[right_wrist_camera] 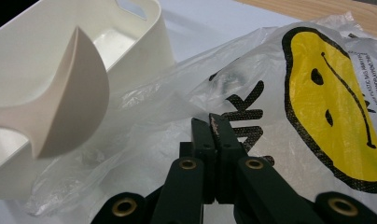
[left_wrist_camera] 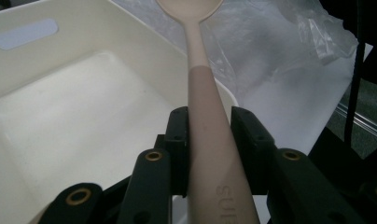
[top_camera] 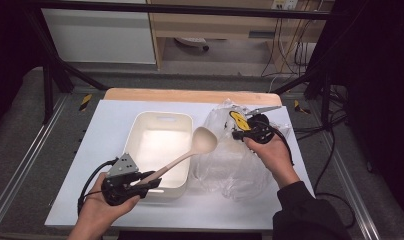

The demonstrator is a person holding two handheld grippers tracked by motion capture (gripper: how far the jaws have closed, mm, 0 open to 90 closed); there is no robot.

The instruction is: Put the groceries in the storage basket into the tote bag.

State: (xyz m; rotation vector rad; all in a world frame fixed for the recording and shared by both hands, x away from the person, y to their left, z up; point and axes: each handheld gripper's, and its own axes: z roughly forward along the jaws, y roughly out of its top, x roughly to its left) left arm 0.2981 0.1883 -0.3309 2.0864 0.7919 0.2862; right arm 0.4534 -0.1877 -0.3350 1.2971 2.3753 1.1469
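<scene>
A beige ladle [top_camera: 205, 140] hangs tilted over the right rim of a white plastic bin [top_camera: 140, 125]. My left gripper [top_camera: 151, 181] is shut on the ladle's handle [left_wrist_camera: 209, 140] near its end, at the bin's front right corner. The ladle bowl [right_wrist_camera: 70, 102] is in the air between the bin and a clear plastic bag [top_camera: 235, 165] printed with a yellow smiley face [right_wrist_camera: 336, 93]. My right gripper [top_camera: 238, 134] is shut on a fold of the bag's film [right_wrist_camera: 186, 107] near the bag's top edge, and its fingertips [right_wrist_camera: 213, 122] are pressed together.
The bin [left_wrist_camera: 60, 116] holds nothing and has a handle slot in its far wall. A white sheet [top_camera: 105, 130] covers the wooden table [top_camera: 190, 95]. Cables trail from both grippers. A black frame surrounds the table.
</scene>
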